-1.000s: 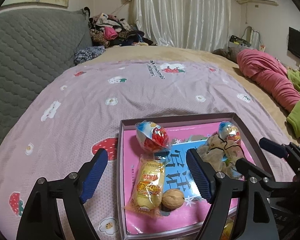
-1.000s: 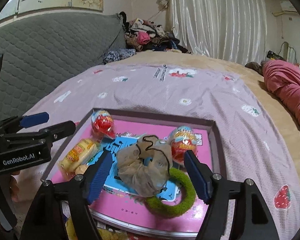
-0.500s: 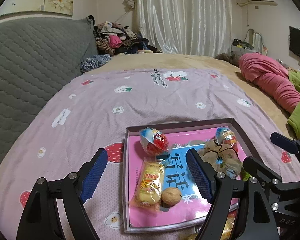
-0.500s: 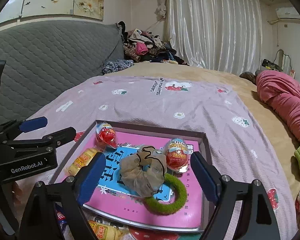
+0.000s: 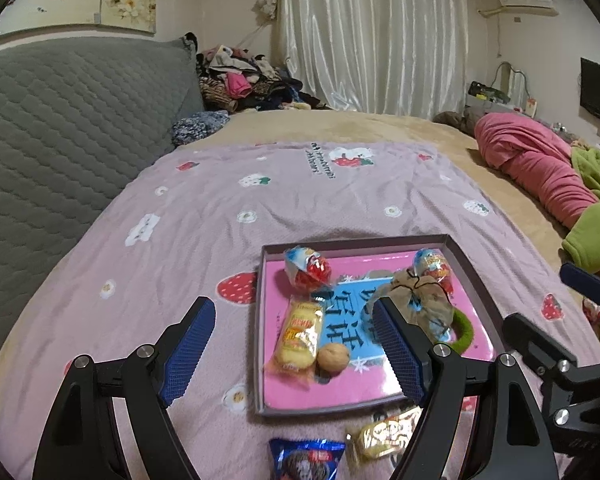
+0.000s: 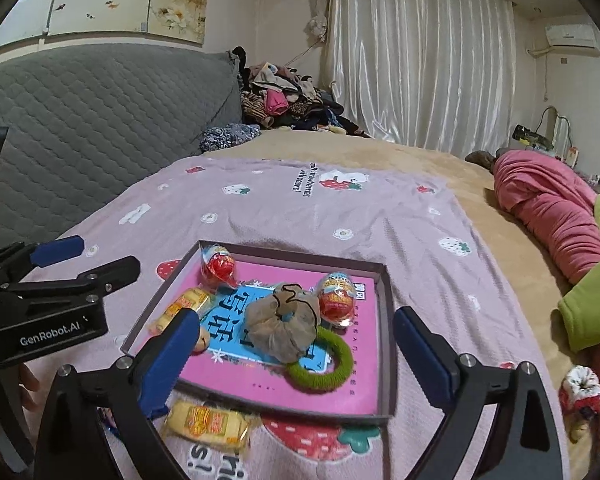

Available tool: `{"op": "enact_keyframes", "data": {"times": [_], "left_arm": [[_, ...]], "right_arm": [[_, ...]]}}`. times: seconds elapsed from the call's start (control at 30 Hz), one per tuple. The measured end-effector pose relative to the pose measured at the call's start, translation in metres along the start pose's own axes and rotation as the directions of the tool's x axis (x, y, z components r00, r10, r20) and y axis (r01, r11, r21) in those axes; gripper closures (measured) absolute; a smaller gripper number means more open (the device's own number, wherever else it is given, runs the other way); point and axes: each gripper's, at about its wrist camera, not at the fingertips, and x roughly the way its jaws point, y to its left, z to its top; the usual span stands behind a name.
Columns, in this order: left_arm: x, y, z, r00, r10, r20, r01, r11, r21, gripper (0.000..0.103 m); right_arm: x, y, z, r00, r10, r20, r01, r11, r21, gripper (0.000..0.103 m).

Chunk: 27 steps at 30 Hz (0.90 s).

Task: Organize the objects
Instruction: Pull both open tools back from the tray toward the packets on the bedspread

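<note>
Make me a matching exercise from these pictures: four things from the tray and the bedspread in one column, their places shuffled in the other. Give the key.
Things:
1. walnut
2. green hair tie
3. beige scrunchie
4. blue snack packet

Places:
A. on the bedspread, outside the tray's near wall
B. in the tray, beside the yellow cake packet
C. in the tray, partly under the scrunchie
D. in the tray, next to a foil egg

Pairs: 1-B, 2-C, 3-D, 4-A

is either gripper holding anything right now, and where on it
Nothing is held. The left gripper and right gripper are both open and empty; the right's fingers have just been opening, above the beige scrunchie in the tray.
</note>
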Motion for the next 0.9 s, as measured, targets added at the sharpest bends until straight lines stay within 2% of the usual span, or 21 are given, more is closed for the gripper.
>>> {"op": "enact_keyframes", "data": {"times": [0.4, 0.9], "left_arm": [[-0.064, 0.006, -0.002, 0.999, 0.033, 0.015, -0.033, 0.999, 0.011, 0.021], [-0.137, 0.011, -0.016, 0.998, 0.059, 0.036, -0.060, 0.998, 0.025, 0.021]], "right_arm": [[-0.064, 0.012, 0.016, 0.999, -0.014, 0.041, 0.015, 1.000, -0.023, 0.004], [-0.129, 0.030, 0.014, 0.997, -0.014, 0.072, 0.017, 0.999, -0.040, 0.004]]}}
